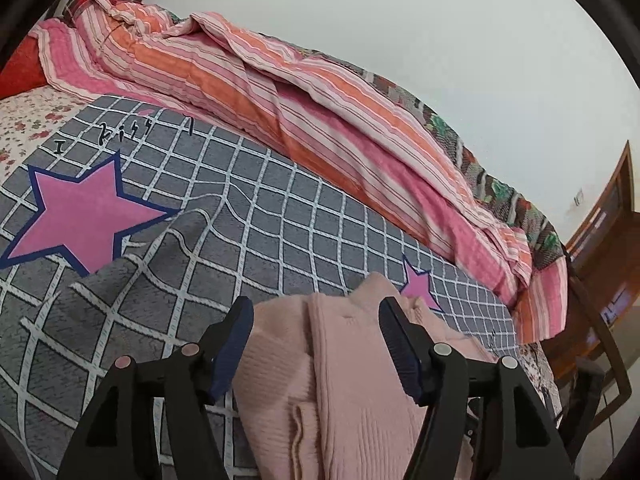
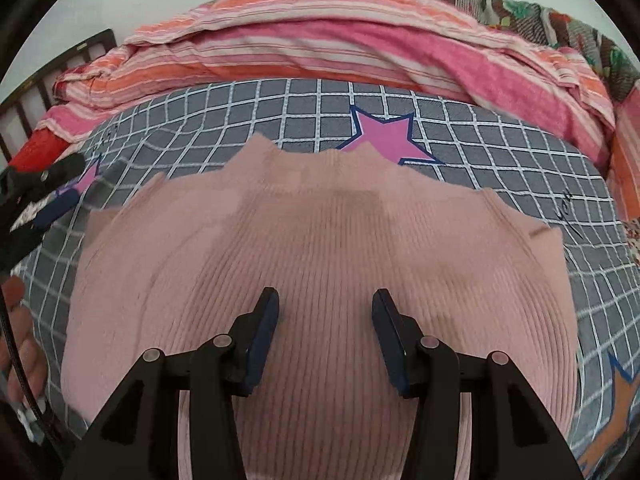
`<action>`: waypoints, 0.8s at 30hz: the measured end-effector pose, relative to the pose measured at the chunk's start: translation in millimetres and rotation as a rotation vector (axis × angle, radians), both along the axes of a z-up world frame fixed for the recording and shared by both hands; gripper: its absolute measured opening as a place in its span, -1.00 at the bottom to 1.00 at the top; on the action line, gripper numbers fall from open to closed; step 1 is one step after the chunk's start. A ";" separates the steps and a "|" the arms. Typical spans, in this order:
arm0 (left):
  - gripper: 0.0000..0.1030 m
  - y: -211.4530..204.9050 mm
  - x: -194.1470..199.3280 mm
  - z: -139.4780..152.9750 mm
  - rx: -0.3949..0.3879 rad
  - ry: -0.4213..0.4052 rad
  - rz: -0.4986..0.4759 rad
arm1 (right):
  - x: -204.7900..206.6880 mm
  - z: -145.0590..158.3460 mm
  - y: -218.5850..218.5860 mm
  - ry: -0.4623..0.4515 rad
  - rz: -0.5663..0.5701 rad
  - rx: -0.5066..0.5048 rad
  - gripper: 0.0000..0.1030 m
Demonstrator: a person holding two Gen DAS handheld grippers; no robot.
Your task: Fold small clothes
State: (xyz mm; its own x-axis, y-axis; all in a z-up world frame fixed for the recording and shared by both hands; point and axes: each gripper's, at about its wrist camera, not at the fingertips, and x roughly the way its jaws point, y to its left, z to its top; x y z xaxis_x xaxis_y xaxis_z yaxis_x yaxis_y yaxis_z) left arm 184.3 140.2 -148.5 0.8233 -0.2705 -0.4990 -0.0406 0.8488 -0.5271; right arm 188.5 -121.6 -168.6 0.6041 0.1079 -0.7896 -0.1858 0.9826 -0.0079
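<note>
Lettering "I kiss" printed on grey checked blanket. Pink ribbed garment spread flat there, under right gripper, jaws apart; left gripper likewise apart, over bunched edge.

Right gripper, jaws apart, poised over a pink ribbed knit garment spread on a grey checked blanket with a pink star; a striped quilt lies bunched behind
</note>
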 end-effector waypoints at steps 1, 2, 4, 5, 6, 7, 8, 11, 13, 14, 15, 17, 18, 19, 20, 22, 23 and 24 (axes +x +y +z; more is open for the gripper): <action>0.23 -1.0 -2.1 -0.1 0.004 -0.002 -0.007 | -3.9 -1.6 2.2 -0.012 0.002 -0.012 -0.05; 0.23 -1.8 -5.0 -0.3 0.007 -0.007 -0.012 | -8.5 -3.0 3.1 -0.023 0.001 -0.027 -0.05; 0.24 -2.4 -11.2 -1.1 0.004 -0.017 -0.016 | -19.6 -2.6 5.5 -0.049 -0.005 -0.052 -0.05; 0.27 -2.4 -14.1 -2.2 -0.002 -0.019 -0.018 | -26.2 -2.5 7.3 -0.065 -0.008 -0.065 -0.05; 0.28 -2.1 -17.9 -4.2 -0.012 -0.021 -0.017 | -29.7 -2.6 7.2 -0.074 -0.010 -0.073 -0.05; 0.28 -2.1 -21.4 -6.6 -0.022 -0.019 -0.015 | -33.8 -3.1 6.5 -0.083 -0.013 -0.078 -0.06; 0.28 -2.4 -24.5 -8.7 -0.027 -0.018 -0.016 | -38.8 -3.5 6.7 -0.091 -0.017 -0.083 -0.06; 0.28 -4.7 -38.0 -14.4 -0.005 -0.016 -0.015 | -53.0 -3.1 5.7 -0.121 -0.021 -0.094 -0.05; 0.28 -4.7 -47.6 -17.5 -0.007 -0.017 -0.017 | -62.4 -4.4 6.0 -0.136 -0.019 -0.102 -0.06; 0.28 -4.2 -53.5 -19.8 -0.015 -0.016 -0.019 | -68.1 -5.7 6.3 -0.144 -0.016 -0.110 -0.06; 0.28 -3.6 -59.4 -22.4 -0.026 -0.013 -0.021 | -74.6 -7.8 6.9 -0.153 -0.010 -0.121 -0.06; 0.28 -1.6 -73.0 -29.2 -0.057 -0.006 -0.031 | -86.3 -13.1 7.5 -0.168 0.001 -0.139 -0.06; 0.28 -1.4 -78.2 -31.8 -0.068 -0.003 -0.035 | -93.0 -16.6 7.3 -0.179 0.005 -0.148 -0.06; 0.28 -1.5 -85.4 -35.8 -0.081 0.001 -0.041 | -99.2 -19.9 7.6 -0.189 0.009 -0.154 -0.06; 0.29 -2.2 -90.8 -38.9 -0.090 0.005 -0.050 | -107.8 -23.8 8.2 -0.205 0.013 -0.163 -0.06; 0.29 -5.6 -102.4 -45.8 -0.106 0.016 -0.072 | -118.6 -26.8 8.2 -0.233 0.022 -0.178 -0.06; 0.29 -7.1 -107.1 -48.6 -0.111 0.019 -0.077 | -125.9 -27.9 8.2 -0.250 0.028 -0.186 -0.06; 0.30 -8.5 -111.7 -51.6 -0.116 0.024 -0.081 | -129.8 -28.3 7.2 -0.257 0.033 -0.186 -0.06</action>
State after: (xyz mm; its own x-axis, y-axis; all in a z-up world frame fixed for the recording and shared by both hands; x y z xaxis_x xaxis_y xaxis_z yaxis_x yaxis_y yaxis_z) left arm 72.6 131.8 -200.1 0.7843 -0.3928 -0.4801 0.0120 0.7834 -0.6214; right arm 58.7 -114.5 -196.9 0.7846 -0.0011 -0.6199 -0.1867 0.9532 -0.2379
